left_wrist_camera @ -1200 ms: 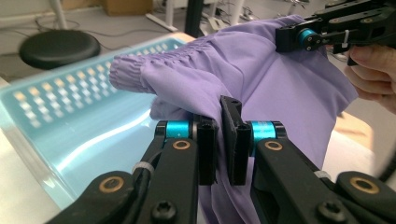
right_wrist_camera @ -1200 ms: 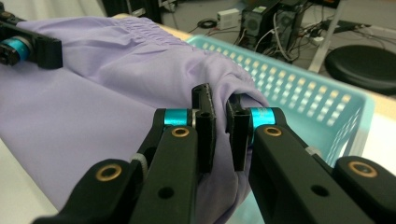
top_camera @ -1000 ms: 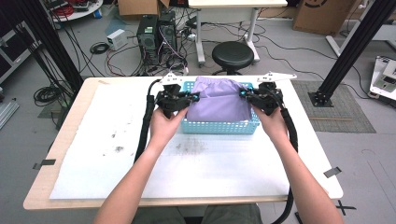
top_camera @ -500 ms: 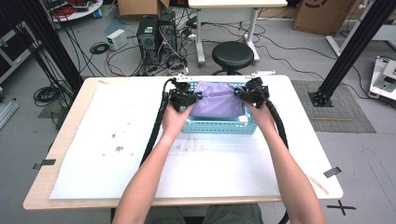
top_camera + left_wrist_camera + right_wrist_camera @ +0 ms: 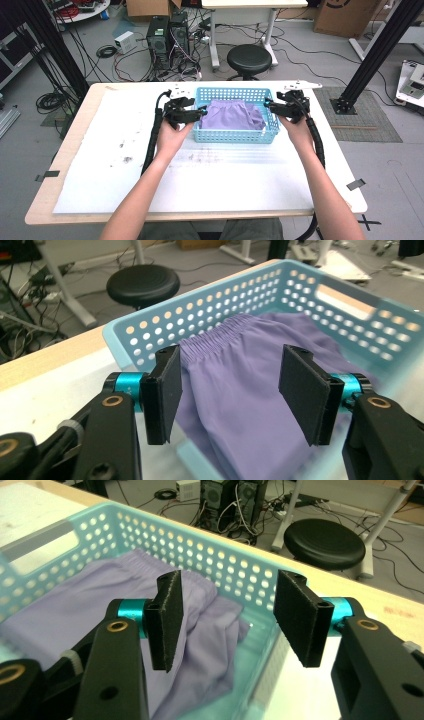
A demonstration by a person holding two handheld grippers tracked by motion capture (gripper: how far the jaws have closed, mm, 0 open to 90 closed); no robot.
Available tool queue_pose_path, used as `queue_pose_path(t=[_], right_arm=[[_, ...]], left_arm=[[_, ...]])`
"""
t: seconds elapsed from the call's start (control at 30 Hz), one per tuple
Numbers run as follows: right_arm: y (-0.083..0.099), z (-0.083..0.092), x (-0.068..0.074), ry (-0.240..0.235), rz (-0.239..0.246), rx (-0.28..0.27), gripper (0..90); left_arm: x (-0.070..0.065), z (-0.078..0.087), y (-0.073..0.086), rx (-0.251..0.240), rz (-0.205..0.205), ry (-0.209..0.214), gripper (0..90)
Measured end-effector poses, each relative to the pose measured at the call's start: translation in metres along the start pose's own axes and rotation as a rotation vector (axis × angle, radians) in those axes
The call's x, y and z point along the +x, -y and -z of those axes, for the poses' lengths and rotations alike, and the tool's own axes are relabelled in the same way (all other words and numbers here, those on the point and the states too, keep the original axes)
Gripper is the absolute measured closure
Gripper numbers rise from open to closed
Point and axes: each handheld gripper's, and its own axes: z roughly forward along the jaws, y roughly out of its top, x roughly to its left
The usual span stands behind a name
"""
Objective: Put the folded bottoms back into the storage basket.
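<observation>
The light blue perforated plastic basket [image 5: 235,134] sits at the far middle of the desk [image 5: 200,180], a wooden top covered with a white sheet, and the soft lilac cloth garment with a gathered elastic waistband [image 5: 234,115] lies crumpled inside it.

What could go wrong from here, as a judgement: the basket looks light and stands free on the smooth sheet, so a gripper pressing on its wall, or lifting cloth that drags on the rim, could slide or tip it towards the far edge, beyond which a black round stool [image 5: 249,59] stands on the floor. The cloth is limp and bunched, so a pinch on one fold might bring up only part of it, or two layers at once. A jaw tip could also catch in one of the wall's holes.

The left gripper [image 5: 230,385] stands wide open, holding nothing, its jaws hovering above the near-left corner of the basket with the waistband showing between them. The right gripper [image 5: 227,617] is equally wide and empty, over the basket's right end. Whether either jaw brushes the rim is hard to tell from these angles; they appear just clear of both cloth and plastic.
</observation>
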Motion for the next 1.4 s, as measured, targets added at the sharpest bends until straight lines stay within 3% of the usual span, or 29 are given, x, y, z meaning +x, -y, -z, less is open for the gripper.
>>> queue_pose_path(t=[0.03,0.1,0.37,0.67,0.8,0.97,1.2,1.4], right_arm=[[0.003,0.005,0.001,0.001,0.002,0.012,44.2],[0.012,0.016,0.003,-0.005,0.007,-0.031,44.6],[0.055,0.051,0.023,-0.066,0.01,-0.11,37.8],[0.102,0.07,0.039,-0.074,-0.006,-0.163,31.1],[0.115,0.067,0.041,-0.074,0.001,-0.134,30.2],[0.12,0.067,0.041,-0.062,0.008,-0.139,29.1],[0.127,0.061,0.041,-0.05,0.055,-0.105,29.2],[0.127,0.062,0.039,-0.04,0.047,-0.115,28.3]], left_arm=[[-0.001,0.007,0.003,-0.006,-0.005,0.009,41.5],[-0.003,0.02,0.009,-0.027,-0.017,0.019,41.3],[-0.011,0.067,0.043,-0.067,-0.052,0.043,34.3],[-0.018,0.103,0.084,-0.116,-0.101,-0.004,32.2],[-0.014,0.111,0.099,-0.131,-0.102,-0.018,32.2],[-0.009,0.117,0.109,-0.142,-0.098,-0.035,32.2],[-0.008,0.116,0.112,-0.137,-0.103,-0.038,32.1],[-0.009,0.114,0.112,-0.123,-0.128,-0.032,31.6]])
